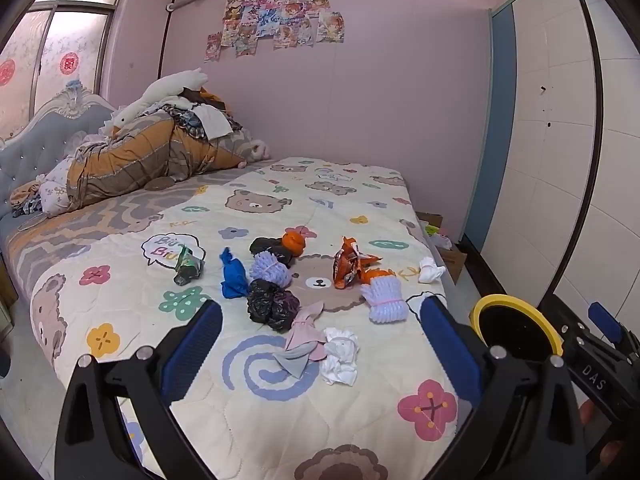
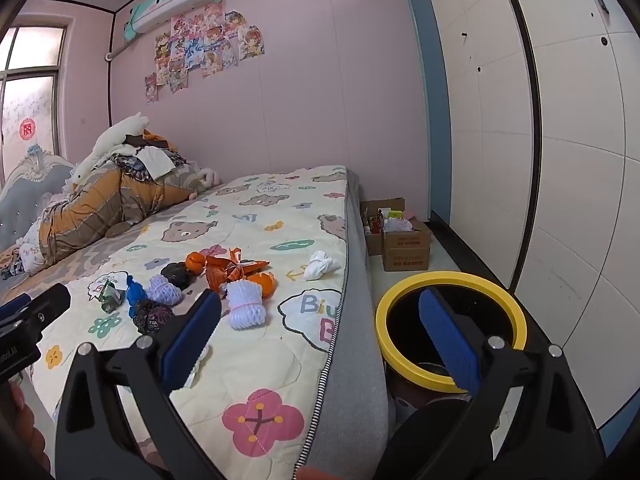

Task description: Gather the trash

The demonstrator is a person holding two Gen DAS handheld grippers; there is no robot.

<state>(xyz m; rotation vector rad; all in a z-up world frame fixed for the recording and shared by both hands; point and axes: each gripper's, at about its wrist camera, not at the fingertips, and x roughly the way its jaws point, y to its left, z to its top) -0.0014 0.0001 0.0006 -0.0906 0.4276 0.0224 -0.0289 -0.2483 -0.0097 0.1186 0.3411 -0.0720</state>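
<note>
Several pieces of trash lie on the bed's bear-print quilt (image 1: 256, 432): a black bag wad (image 1: 272, 306), a blue wad (image 1: 233, 274), white foam nets (image 1: 385, 298), an orange wrapper (image 1: 352, 264), white tissue (image 1: 340, 354) and a pink-grey scrap (image 1: 302, 340). My left gripper (image 1: 320, 344) is open and empty, above the near trash. My right gripper (image 2: 320, 336) is open and empty over the bed's right edge. A yellow-rimmed black bin (image 2: 452, 328) stands on the floor beside the bed; it also shows in the left wrist view (image 1: 516, 328).
A heap of bedding and plush toys (image 1: 152, 148) fills the head of the bed. Cardboard boxes (image 2: 400, 236) stand on the floor past the bin. A white wardrobe (image 2: 540, 140) lines the right side. A pink wall runs behind the bed.
</note>
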